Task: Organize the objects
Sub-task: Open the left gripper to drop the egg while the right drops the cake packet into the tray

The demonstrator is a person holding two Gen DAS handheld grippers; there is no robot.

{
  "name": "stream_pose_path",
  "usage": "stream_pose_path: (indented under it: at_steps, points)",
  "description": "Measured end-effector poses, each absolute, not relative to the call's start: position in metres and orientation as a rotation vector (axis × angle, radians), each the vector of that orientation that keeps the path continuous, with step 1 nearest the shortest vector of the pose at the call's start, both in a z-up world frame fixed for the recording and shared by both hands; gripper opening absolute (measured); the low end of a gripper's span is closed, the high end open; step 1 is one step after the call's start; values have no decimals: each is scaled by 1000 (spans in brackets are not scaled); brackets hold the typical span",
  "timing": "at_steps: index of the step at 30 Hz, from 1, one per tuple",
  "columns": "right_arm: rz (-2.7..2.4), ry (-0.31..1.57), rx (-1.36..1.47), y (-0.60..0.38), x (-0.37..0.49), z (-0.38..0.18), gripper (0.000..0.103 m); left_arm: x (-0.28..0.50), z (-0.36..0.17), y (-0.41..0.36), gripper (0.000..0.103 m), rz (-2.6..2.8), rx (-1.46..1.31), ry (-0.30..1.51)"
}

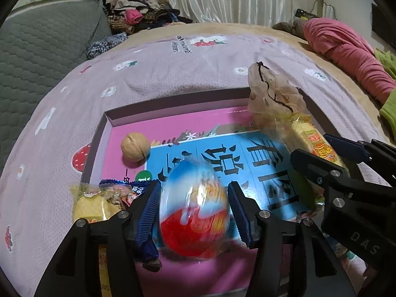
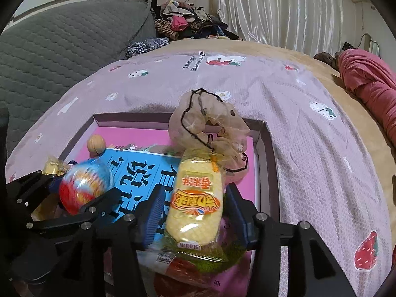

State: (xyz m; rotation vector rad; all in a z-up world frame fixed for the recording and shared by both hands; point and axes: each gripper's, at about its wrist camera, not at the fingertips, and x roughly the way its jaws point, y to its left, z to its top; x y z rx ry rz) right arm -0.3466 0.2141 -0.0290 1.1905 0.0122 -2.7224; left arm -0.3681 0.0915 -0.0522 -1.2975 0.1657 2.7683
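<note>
Egg [image 1: 194,210], foil-wrapped and slick, sits between left gripper [image 1: 194,212] pads, jaws apart, in tray [image 1: 173,102] at 6 o'clock; grip its waist. Right gripper [image 2: 194,216] jaws apart around crinkly, fragile wafer pack [image 2: 195,198].

Bed [image 1: 247,28] under lilac strawberry-print blanket [image 1: 173,74]; shallow box lid [image 1: 109,118], pink garment [image 1: 346,49] on top.

A shallow pink-lined cardboard box [image 1: 109,121] is lying on the lilac patterned bedspread [image 1: 173,74]. Inside, a round tan walnut [image 1: 135,146] is sitting far left, a crumpled beige mesh pouch [image 1: 272,94] far right.
</note>
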Motion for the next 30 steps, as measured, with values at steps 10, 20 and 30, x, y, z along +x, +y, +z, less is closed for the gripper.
stream_pose_path:
  at_steps: [10,20,30]
  points:
    - [-2763,-28,1129,220,-338,-14,65,-357,-30,85,76,2812,-1236,182]
    - [-2802,-72,1029,225,-321,13,83,-340,-7,74,84,2873,-1188,188]
    - [-2831,-114,977,220,-290,45,96,-319,15,54,85,2926,-1173,106]
